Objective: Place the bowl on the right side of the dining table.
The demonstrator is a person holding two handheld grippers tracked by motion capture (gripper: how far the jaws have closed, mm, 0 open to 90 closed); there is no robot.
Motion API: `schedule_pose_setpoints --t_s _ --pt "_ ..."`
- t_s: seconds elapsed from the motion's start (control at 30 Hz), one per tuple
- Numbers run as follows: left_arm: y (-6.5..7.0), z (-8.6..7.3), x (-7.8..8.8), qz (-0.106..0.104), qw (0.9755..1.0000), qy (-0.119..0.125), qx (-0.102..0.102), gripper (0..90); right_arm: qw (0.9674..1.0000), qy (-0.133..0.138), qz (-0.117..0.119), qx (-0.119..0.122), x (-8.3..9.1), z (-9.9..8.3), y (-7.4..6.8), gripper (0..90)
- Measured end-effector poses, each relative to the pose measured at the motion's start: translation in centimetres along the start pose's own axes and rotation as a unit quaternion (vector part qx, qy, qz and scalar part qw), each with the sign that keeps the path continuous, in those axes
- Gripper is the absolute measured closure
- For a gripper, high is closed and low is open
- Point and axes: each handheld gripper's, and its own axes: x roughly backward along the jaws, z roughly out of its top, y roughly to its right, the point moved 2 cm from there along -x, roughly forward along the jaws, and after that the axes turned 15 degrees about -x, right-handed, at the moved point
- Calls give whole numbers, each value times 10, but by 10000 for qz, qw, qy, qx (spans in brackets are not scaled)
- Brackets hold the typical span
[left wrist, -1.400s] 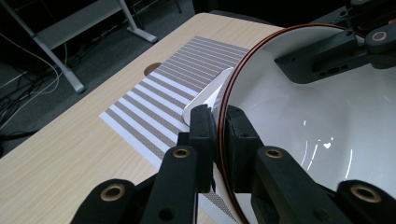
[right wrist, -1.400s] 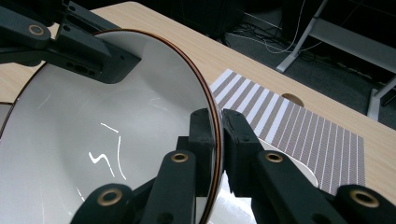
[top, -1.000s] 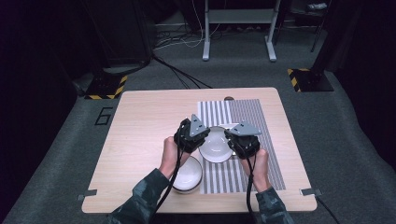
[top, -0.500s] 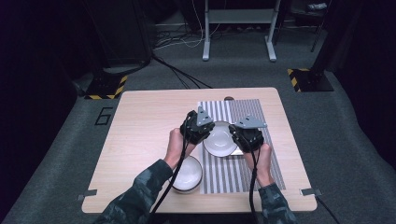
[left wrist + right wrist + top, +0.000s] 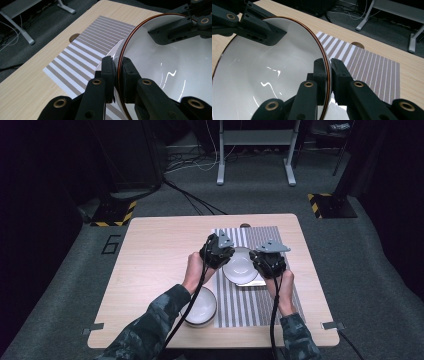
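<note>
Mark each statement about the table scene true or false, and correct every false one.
1. Both grippers grip the same bowl by its rim. True: the left gripper and the right gripper each have their jaws closed on opposite sides of the rim.
2. The held bowl has a plain white rim. False: a thin brown line runs round its edge.
3. A second bowl sits near the front edge of the table. True.
4. The striped mat covers the whole tabletop. False: it covers only part, with bare wood to its left.
5. The held bowl is full of soup. False: its white inside is empty.
</note>
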Motion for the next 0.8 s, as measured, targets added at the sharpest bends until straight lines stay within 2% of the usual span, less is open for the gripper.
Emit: schedule_pose_setpoints --t_s 0.1,0.37,0.8 --pt "-2 0 -5 -70 10000 -6 3 824 10000 -15 -28 0 -3 0 4 827" --pt "-5 1 -17 -122 9999 -44 66 823 9999 -82 -50 -137 -11 -1 12 826" --pt "-10 3 -34 -196 9997 -133 93 821 9995 -185 -138 -212 -21 -1 21 826"
